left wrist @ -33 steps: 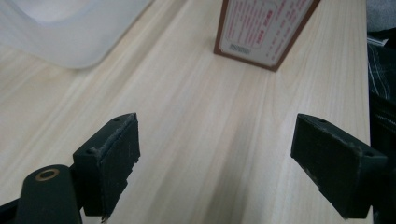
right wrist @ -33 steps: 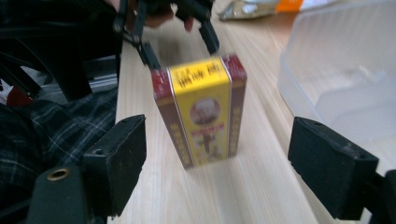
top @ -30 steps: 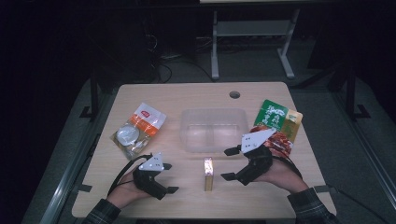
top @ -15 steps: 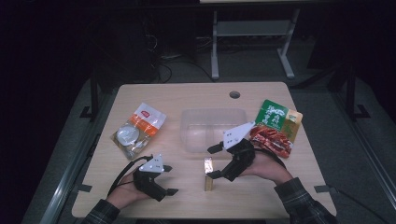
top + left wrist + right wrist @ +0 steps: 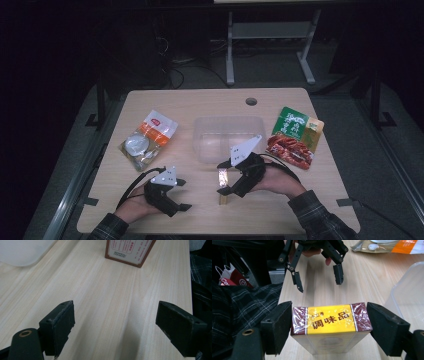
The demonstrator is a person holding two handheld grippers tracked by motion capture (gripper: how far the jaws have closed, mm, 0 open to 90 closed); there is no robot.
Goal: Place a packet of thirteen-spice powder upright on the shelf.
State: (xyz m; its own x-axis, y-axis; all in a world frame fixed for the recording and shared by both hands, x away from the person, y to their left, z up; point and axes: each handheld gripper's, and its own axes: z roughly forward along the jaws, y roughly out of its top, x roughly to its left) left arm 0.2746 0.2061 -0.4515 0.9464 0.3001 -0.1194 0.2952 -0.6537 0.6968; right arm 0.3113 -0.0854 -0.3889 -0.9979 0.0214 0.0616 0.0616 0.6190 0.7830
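the right gripper (image 5: 329,322) has moved left to the seasoning box (image 5: 331,326), its jaws just closing around it. the box is yellow-faced with maroon ends, film-wrapped; the pads are not clearly pressing. the left gripper (image 5: 120,327) stands open over bare table (image 5: 105,297).

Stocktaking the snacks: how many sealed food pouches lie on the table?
2: an orange-and-white pouch left of the clear tub, a green-and-red pouch right of it.

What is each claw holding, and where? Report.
Left claw: nothing. Right claw has just been closing around the box at both ends; a firm grip cannot be told.
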